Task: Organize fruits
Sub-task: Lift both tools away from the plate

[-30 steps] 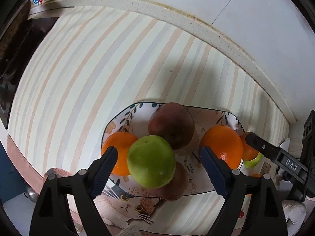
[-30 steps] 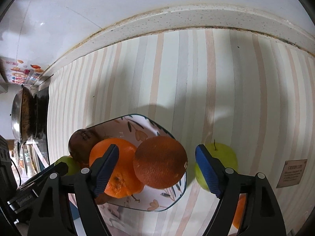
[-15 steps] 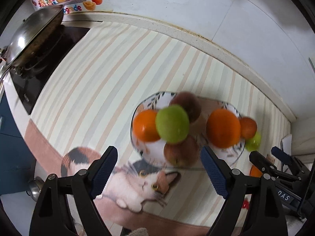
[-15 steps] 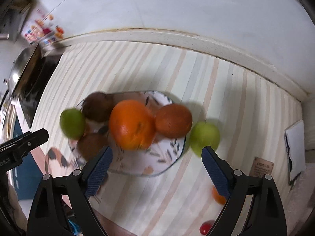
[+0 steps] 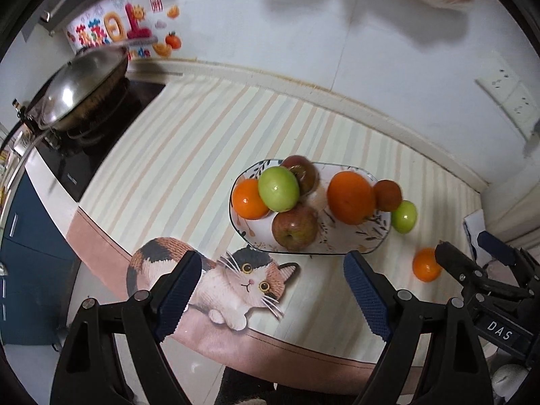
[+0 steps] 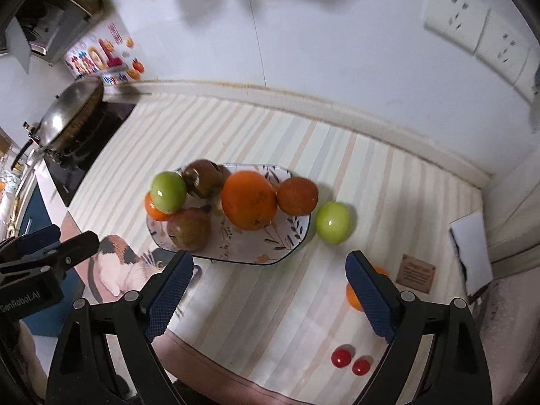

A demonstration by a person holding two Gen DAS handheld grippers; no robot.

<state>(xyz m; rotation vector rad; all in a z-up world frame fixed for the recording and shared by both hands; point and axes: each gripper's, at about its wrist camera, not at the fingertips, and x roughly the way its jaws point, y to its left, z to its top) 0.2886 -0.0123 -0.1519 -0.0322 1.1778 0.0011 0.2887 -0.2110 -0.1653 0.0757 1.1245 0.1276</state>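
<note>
A floral plate (image 5: 341, 246) (image 6: 243, 253) on the striped mat holds a green apple (image 5: 278, 189) (image 6: 168, 191) stacked on top, a small orange (image 5: 248, 199), two reddish apples (image 5: 294, 227) (image 6: 189, 228), a big orange (image 5: 350, 197) (image 6: 249, 199) and a dark orange (image 6: 297, 195). A second green apple (image 6: 332, 222) (image 5: 404, 216) lies on the mat right of the plate. A small orange (image 5: 426, 264) (image 6: 354, 295) lies nearer. My left gripper (image 5: 271, 297) and right gripper (image 6: 270, 293) are open, empty, raised over the counter's front edge.
Two small red tomatoes (image 6: 349, 361) lie at the front right. A wok (image 5: 77, 87) sits on the stove at the left. A brown card (image 6: 415, 273) and white paper (image 6: 470, 253) lie at the right. The wall with sockets (image 6: 472, 30) is behind.
Both grippers have pulled back and up from the plate, open and empty. The green apple stays on top of the fruit pile.
</note>
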